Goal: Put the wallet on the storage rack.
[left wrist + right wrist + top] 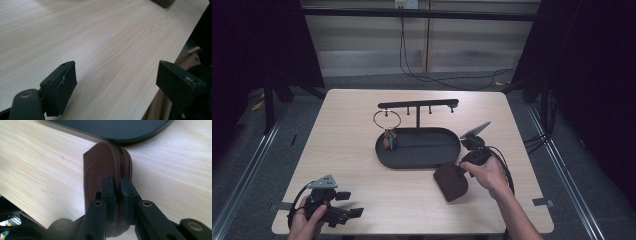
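Nearest the desk's (362, 195) front edge, at its left corner, the left claw (354, 212) lies low in a hand (304, 222), well apart from the tray (387, 159). Its jaws stand wide with nothing between them, and in the left gripper view bare wood runs ahead of it while the desk's edge drops away just to its right. From that claw across to the pouch (451, 182) the desk is open wood.

Right of centre, just in front of the tray's near rim, the brown zipped pouch is pinched by the right claw (117, 187), whose jaws are closed tight on its zipped edge. In the right gripper view the pouch stands on edge, its far end close to the tray's dark rim (140, 138), with a narrow strip of wood between them. The right hand (489, 175) sits just right of the tray's end.

Inside the tray, a stand (418, 105) rises with a ring of keys (388, 131) hanging at its left. Beyond the tray, the desk's far part lies bare to its back edge.
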A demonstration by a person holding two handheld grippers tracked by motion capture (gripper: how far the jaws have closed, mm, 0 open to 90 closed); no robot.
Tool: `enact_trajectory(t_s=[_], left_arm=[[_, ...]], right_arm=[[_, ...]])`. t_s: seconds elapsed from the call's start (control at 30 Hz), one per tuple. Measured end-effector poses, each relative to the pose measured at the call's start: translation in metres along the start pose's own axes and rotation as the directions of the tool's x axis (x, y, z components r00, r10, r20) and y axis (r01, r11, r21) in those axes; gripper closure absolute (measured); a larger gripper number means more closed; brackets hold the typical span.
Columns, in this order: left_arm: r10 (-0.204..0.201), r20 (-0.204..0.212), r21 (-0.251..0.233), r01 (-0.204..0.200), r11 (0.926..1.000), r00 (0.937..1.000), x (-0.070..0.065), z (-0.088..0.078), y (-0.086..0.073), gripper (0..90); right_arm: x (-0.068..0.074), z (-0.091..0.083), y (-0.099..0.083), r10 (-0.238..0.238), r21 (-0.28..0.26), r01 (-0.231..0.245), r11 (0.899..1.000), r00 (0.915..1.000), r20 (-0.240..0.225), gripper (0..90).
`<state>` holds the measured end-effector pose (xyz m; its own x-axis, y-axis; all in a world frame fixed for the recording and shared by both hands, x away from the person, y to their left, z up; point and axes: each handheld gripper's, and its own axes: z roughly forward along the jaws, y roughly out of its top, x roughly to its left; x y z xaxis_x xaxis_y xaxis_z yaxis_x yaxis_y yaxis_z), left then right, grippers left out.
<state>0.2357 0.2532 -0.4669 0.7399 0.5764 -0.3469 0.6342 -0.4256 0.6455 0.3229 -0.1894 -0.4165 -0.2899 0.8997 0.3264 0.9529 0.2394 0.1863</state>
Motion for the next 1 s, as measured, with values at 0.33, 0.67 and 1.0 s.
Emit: enact_trajectory(t_s=[0.33,0.67,1.0], left_arm=[[0.004,-0.006,-0.001,-0.004,1.0000,1.0000,0.000,0.000,0.000,16.5],[0.014,-0.020,0.002,-0.014,0.9999,0.9997,-0.002,-0.001,0.000,16.5],[0.014,-0.028,0.005,-0.013,0.9999,0.9995,-0.002,0.000,0.000,16.5]], right_arm=[[0.009,-0.011,0.004,-0.031,0.021,0.029,0.999,0.9970,0.071,83.5],[0.017,-0.023,0.005,-0.044,0.041,0.039,0.998,0.9896,0.137,83.5],[0.021,-0.038,0.006,-0.054,0.061,0.043,0.997,0.9778,0.202,83.4]])
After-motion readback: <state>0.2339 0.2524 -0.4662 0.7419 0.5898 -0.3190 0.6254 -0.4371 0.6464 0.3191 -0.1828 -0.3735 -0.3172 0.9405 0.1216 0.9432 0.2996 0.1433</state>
